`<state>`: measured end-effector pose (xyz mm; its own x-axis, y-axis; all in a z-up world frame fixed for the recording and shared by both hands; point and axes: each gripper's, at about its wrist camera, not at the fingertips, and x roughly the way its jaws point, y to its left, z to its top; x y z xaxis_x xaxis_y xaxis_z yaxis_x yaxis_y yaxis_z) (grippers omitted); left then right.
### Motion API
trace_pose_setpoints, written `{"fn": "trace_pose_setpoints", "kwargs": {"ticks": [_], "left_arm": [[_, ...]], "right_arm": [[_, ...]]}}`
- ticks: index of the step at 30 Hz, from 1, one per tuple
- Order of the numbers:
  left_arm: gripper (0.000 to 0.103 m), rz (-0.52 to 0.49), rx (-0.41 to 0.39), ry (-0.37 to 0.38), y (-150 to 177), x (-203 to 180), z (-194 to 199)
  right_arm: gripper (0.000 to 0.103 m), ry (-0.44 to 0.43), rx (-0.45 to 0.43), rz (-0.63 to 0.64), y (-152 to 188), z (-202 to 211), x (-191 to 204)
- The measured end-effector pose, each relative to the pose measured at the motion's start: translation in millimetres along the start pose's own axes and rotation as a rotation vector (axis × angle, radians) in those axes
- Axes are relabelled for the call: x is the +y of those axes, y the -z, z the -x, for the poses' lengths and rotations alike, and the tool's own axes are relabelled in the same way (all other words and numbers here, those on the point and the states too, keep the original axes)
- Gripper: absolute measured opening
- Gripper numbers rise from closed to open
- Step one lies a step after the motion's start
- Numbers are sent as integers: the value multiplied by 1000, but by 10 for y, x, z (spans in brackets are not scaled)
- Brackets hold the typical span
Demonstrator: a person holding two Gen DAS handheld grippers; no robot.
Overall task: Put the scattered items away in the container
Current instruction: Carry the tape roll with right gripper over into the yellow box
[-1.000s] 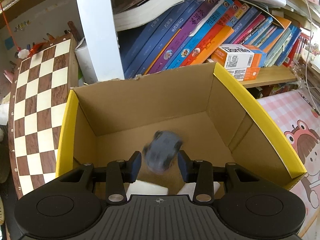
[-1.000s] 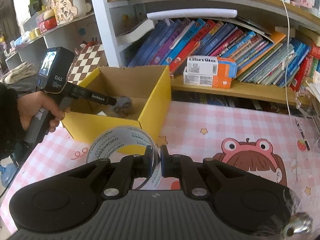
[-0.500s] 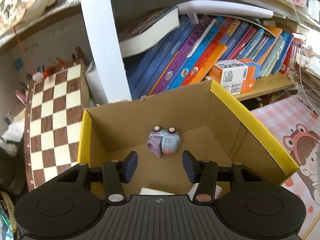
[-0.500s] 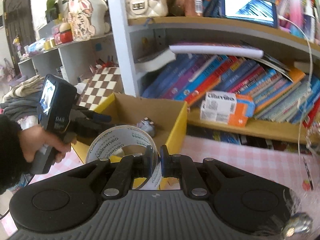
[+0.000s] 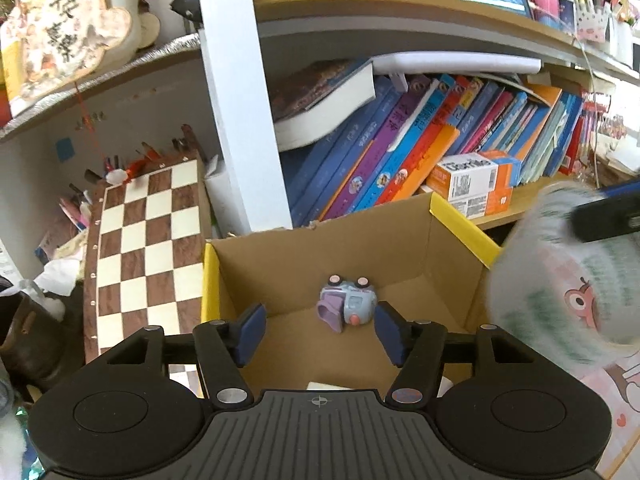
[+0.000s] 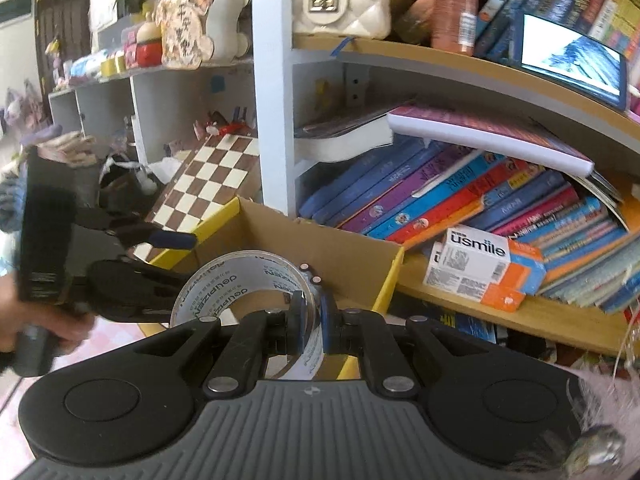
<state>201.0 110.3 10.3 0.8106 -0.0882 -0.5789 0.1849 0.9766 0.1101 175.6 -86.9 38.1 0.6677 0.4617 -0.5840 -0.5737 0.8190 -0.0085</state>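
Note:
A cardboard box with yellow rims [image 5: 460, 220] stands below the bookshelf; it also shows in the right wrist view [image 6: 352, 256]. A small grey-purple toy car [image 5: 347, 307] lies on its side on the box floor. My left gripper [image 5: 318, 330] is open and empty above the box's near edge. My right gripper [image 6: 310, 322] is shut on a roll of clear tape [image 6: 240, 284] and holds it over the box; the roll appears blurred at the right of the left wrist view [image 5: 560, 280].
A bookshelf with leaning books [image 5: 400, 148] and an orange-white usmile carton [image 6: 480, 268] stands behind the box. A chessboard [image 5: 144, 256] leans to the box's left. A pink checked mat with a cartoon face [image 5: 592, 304] lies to the right.
The toy car dropped from my left gripper into the box and my left gripper pulled back and up. My right gripper carried the tape roll up and over the box.

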Motion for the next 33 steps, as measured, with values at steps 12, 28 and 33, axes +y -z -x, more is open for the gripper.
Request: {"fn": "trace_pose_setpoints", "kwargs": {"ticks": [12, 28, 33], "left_arm": [[66, 11, -71, -25, 37, 129, 276], [66, 25, -51, 14, 177, 97, 252], [66, 23, -44, 16, 189, 101, 220]], "right_arm": [[8, -52, 74, 84, -165, -537, 92], [8, 58, 191, 190, -181, -1403, 80], [8, 79, 195, 253, -149, -1504, 125]]}}
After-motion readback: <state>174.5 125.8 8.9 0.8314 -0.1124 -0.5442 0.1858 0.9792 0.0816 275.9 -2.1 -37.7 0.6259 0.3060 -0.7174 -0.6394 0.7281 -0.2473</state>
